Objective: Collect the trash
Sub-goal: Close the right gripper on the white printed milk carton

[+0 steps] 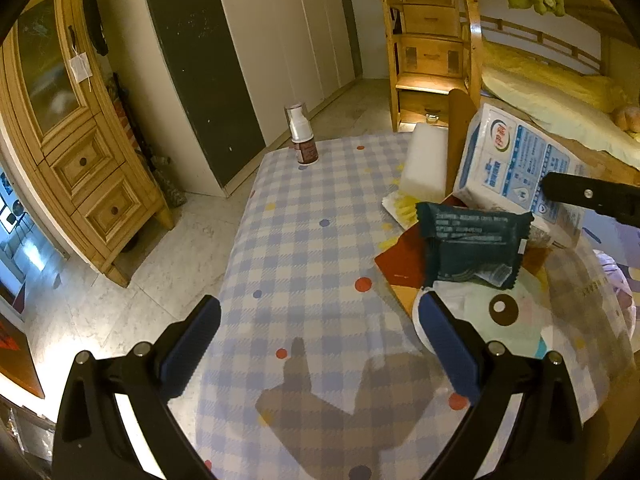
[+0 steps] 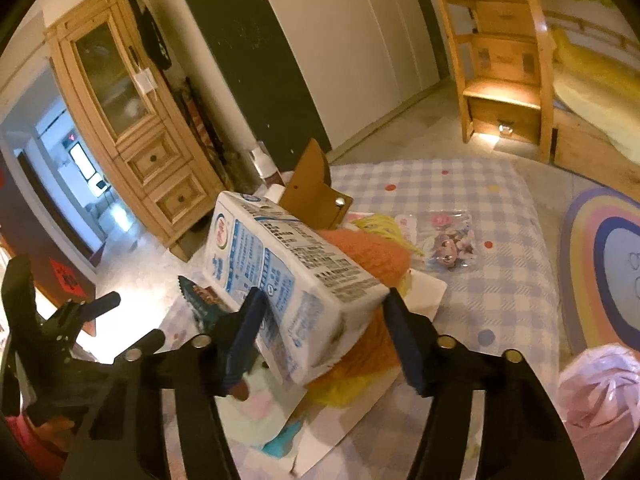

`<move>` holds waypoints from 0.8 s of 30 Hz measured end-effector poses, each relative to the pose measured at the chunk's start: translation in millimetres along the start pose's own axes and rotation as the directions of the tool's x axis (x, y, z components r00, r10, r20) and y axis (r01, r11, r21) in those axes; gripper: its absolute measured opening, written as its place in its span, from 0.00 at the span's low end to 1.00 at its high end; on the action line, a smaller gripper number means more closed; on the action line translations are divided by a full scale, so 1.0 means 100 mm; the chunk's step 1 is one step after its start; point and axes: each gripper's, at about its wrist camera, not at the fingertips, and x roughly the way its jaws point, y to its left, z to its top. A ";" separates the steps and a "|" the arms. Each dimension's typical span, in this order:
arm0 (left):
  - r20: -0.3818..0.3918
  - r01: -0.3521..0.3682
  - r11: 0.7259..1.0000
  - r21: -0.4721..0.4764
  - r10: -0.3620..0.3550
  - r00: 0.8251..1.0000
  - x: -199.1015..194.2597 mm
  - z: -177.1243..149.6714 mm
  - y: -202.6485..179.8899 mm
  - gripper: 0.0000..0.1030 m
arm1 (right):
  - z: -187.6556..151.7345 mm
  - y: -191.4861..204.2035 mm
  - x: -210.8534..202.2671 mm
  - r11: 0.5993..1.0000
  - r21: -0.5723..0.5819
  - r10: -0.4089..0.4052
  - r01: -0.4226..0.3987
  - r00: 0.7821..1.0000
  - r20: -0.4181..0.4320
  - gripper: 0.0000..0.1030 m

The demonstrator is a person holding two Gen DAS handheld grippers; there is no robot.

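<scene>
Right wrist view, nearest: right hand-held gripper point(image 2: 324, 336) straddles the near end of the white-and-blue printed pack point(image 2: 280, 276); both blue pads sit against its sides and the wrapper dents at the corner, so it looks clamped on the pack.
Pack position: it lies tilted on an orange item point(image 2: 372, 252), over the heap at the middle of the bench point(image 2: 500, 300).
Under the pack: yellow item point(image 2: 340, 394), white sheet point(image 2: 428, 292), pale printed wrapper point(image 2: 264, 412).
Left of the pack: dark green sachet point(image 2: 198, 304), only its toothed edge showing.
Right edge: pink plastic bag point(image 2: 596, 392), beside the bench.
Further back: small clear packet with a cartoon figure point(image 2: 448, 240) lying flat on the checked cloth, apart from the heap; brown leather piece with a stud point(image 2: 316, 192) standing behind the pack.
Left wrist view, nearest: left hand-held gripper point(image 1: 320, 348) hangs over the checked cloth, fingers wide apart, nothing between them; its right finger point(image 1: 448, 348) overlaps the pale printed wrapper point(image 1: 480, 320).
Mid bench: dark green sachet point(image 1: 468, 244) resting on a red card point(image 1: 404, 260); the pack point(image 1: 516, 160) rises behind it, with one black finger of the other tool point(image 1: 592, 196) at its right side.
Far bench: white foam block point(image 1: 424, 164); spray bottle point(image 1: 304, 136) upright at the far edge, alone.
Room beyond: wooden cabinet point(image 1: 80, 140), white wardrobe doors point(image 1: 280, 40), bunk bed steps point(image 1: 428, 52).
</scene>
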 end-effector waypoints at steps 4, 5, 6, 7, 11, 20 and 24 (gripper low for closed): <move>0.007 0.015 1.000 -0.003 -0.015 1.000 -0.09 -0.05 -0.01 0.93 | -0.07 0.09 -0.19 1.000 0.002 0.008 -0.008 1.000 0.022 0.46; 0.009 0.019 1.000 -0.002 -0.019 1.000 -0.12 -0.06 -0.01 0.93 | -0.10 0.13 -0.25 1.000 -0.004 0.004 -0.004 1.000 0.030 0.46; 0.012 0.022 1.000 0.000 -0.022 1.000 -0.14 -0.09 -0.01 0.93 | -0.13 0.18 -0.31 1.000 -0.015 0.003 -0.002 0.999 0.040 0.45; 0.014 0.025 1.000 0.000 -0.025 1.000 -0.17 -0.11 -0.01 0.93 | -0.16 0.24 -0.36 1.000 -0.030 -0.002 0.003 0.999 0.048 0.45; 0.011 0.051 0.999 -0.011 -0.051 0.999 -0.25 -0.18 0.00 0.93 | -0.27 0.44 -0.54 0.991 -0.088 -0.086 0.097 0.990 0.115 0.43; 0.015 0.134 0.991 0.013 -0.135 0.991 -0.35 -0.36 -0.15 0.93 | -0.32 0.50 -0.91 0.954 -0.081 -0.260 0.288 0.933 0.250 0.42; -0.008 0.194 0.980 0.045 -0.194 0.981 -0.32 -0.54 -0.23 0.87 | -0.49 0.43 -0.97 0.947 -0.062 -0.293 0.315 0.927 0.233 0.42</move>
